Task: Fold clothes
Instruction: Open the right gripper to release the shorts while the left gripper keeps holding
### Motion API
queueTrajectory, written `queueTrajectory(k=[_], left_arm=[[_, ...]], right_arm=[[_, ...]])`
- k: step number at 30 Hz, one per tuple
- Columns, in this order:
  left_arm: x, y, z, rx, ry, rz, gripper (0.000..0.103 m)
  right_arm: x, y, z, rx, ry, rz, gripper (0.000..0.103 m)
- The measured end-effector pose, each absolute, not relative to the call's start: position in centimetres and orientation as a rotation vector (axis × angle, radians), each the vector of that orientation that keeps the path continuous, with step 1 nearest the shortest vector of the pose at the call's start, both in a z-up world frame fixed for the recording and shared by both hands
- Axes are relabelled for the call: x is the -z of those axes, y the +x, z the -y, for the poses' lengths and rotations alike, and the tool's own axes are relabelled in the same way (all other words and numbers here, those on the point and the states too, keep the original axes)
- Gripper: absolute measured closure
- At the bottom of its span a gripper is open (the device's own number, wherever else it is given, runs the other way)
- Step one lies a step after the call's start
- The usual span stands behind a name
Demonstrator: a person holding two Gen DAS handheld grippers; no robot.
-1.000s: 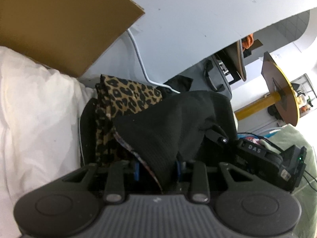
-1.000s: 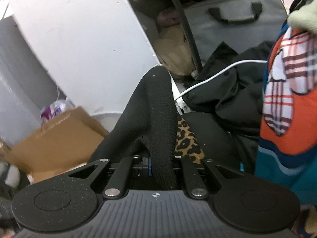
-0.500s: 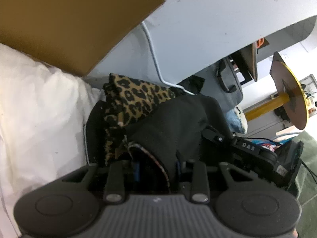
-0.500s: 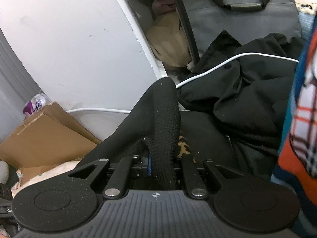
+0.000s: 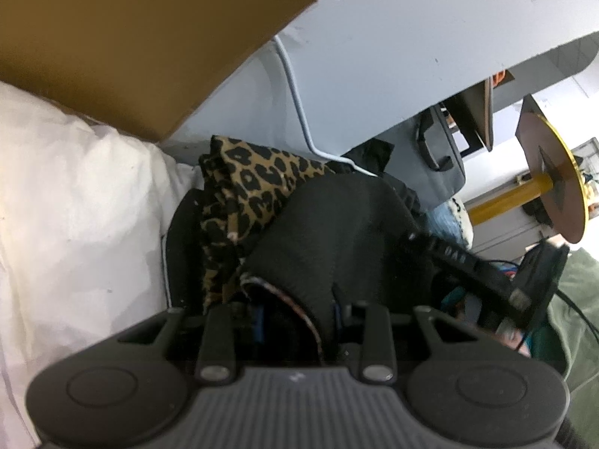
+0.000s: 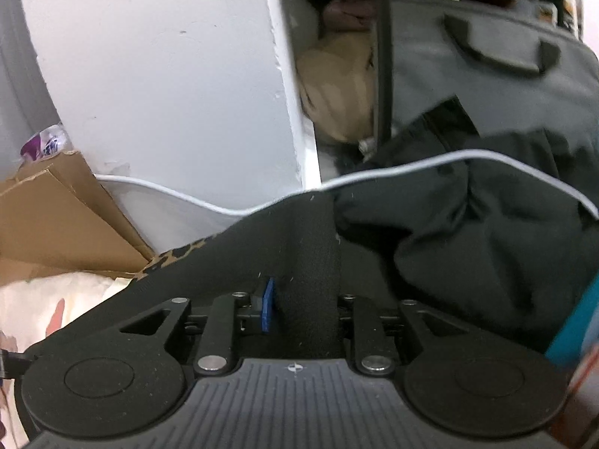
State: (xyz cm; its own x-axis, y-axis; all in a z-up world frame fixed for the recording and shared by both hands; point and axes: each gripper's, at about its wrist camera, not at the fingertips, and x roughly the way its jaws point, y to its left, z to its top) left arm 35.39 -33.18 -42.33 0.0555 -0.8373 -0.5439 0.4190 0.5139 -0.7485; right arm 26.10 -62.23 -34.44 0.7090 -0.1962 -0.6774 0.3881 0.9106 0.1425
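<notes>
A black knit garment drapes over a folded leopard-print garment in the left wrist view. My left gripper is shut on a fold of the black garment, whose patterned hem shows by the fingers. Through the right wrist camera the same black garment spreads flat and wide, and my right gripper is shut on a thick ridge of it; a blue pad shows on the left. A strip of leopard print peeks from under the black cloth.
White bedding lies to the left under a cardboard sheet. A white cable crosses a crumpled black jacket. Behind are a grey bag, a white wall panel and a yellow-rimmed reel. The other gripper sits right.
Both grippers have come down and forward with the black garment. In the right wrist view its raised peak has flattened and now covers nearly all the leopard-print piece; the plaid and orange cloth has left view.
</notes>
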Motion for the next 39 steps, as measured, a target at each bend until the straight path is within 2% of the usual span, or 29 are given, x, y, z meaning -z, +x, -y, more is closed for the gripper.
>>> queueTrajectory(k=[4, 13, 20, 28, 39], left_arm=[[41.8, 35.2, 33.6, 1.012, -0.427, -1.140, 0.069], [42.2, 35.6, 33.6, 1.004, -0.442, -1.127, 0.070], [39.8, 35.4, 33.3, 1.019, -0.447, -1.054, 0.072], [42.0, 35.9, 33.2, 0.995, -0.441, -1.097, 0.071], [42.1, 36.6, 33.2, 1.005, -0.490, -1.108, 0.060]], right_arm=[[32.7, 26.4, 63.1, 0.377, 0.219, -0.674, 0.076], [30.7, 23.2, 61.9, 0.363, 0.272, -0.603, 0.076], [32.8, 20.0, 58.4, 0.333, 0.331, -0.621, 0.076], [35.2, 18.7, 54.6, 0.298, 0.375, -0.644, 0.076], [36.3, 18.8, 51.5, 0.278, 0.472, -0.577, 0.076]])
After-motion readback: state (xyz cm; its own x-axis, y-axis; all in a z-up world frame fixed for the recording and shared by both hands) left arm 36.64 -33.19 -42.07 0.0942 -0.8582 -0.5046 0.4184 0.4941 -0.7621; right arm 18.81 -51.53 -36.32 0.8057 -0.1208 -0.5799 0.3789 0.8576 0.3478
